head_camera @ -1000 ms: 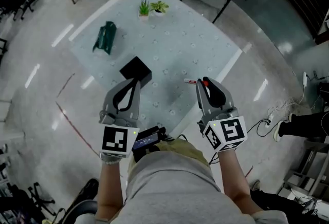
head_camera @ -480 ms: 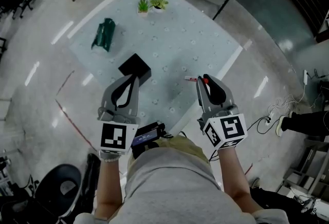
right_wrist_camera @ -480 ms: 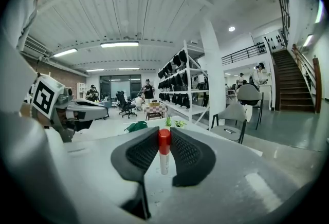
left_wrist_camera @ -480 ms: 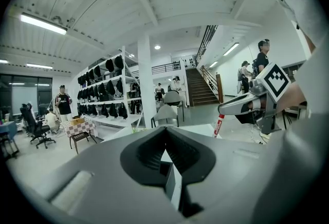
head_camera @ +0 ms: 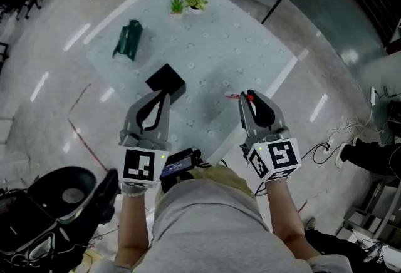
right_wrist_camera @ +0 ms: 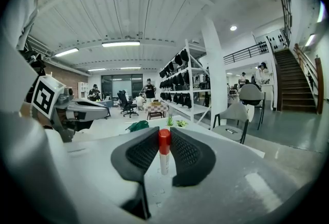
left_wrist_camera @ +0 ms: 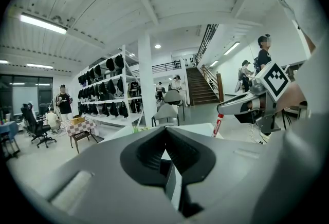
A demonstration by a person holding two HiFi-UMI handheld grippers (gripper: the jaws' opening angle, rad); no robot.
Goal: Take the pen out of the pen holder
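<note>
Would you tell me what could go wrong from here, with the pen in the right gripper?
1. The right gripper pinches the pen only near its red cap, at the jaw tips; it might slip, or the cap pull off, dropping it onto the table.
2. The shut left gripper sits close to the black pen holder near the table edge; a nudge might tip it.
</note>
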